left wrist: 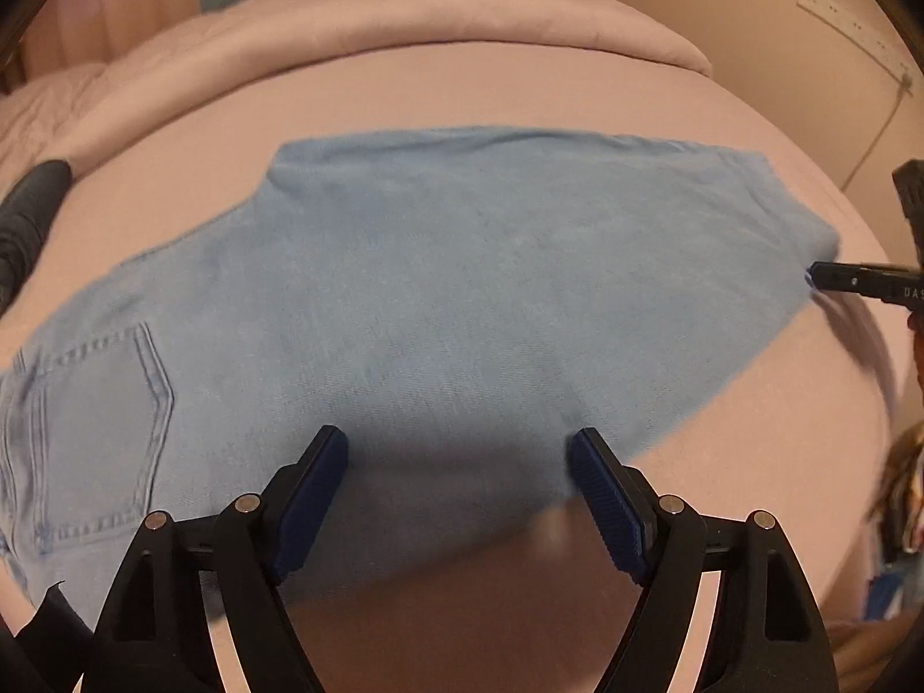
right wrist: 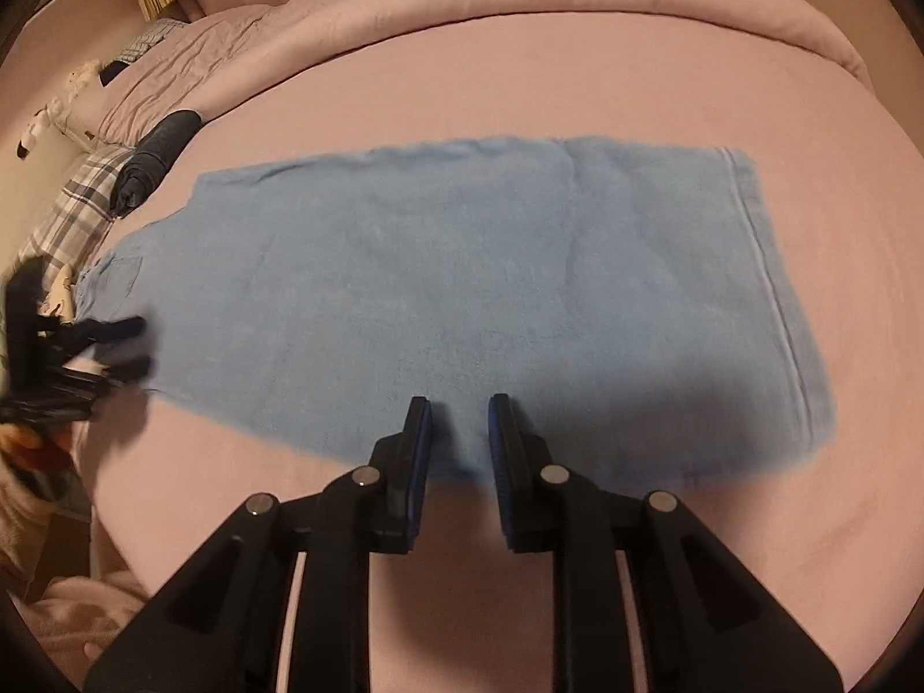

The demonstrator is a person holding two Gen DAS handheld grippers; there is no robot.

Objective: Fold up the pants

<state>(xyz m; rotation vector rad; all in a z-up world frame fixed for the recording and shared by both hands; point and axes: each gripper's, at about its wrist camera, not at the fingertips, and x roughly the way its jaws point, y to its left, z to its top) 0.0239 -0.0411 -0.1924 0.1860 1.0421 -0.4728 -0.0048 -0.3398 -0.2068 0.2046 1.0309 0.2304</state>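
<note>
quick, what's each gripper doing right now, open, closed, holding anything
Left gripper: open wide over the light blue denim pants, holding nothing.
Right gripper: narrowly open above the pants' near edge, gripping nothing.

You've got light blue denim pants on a plain pink sheet. Plaid cloth in grey and white off left, and both grippers have blue pads

Warm, dim indoor light tints both views pinkish. Each gripper casts a soft dark shadow on the jeans at the bed's near edge. Fisheye bending curves the bed's edges; black vignette fills corners. Slight motion blur throughout.
</note>
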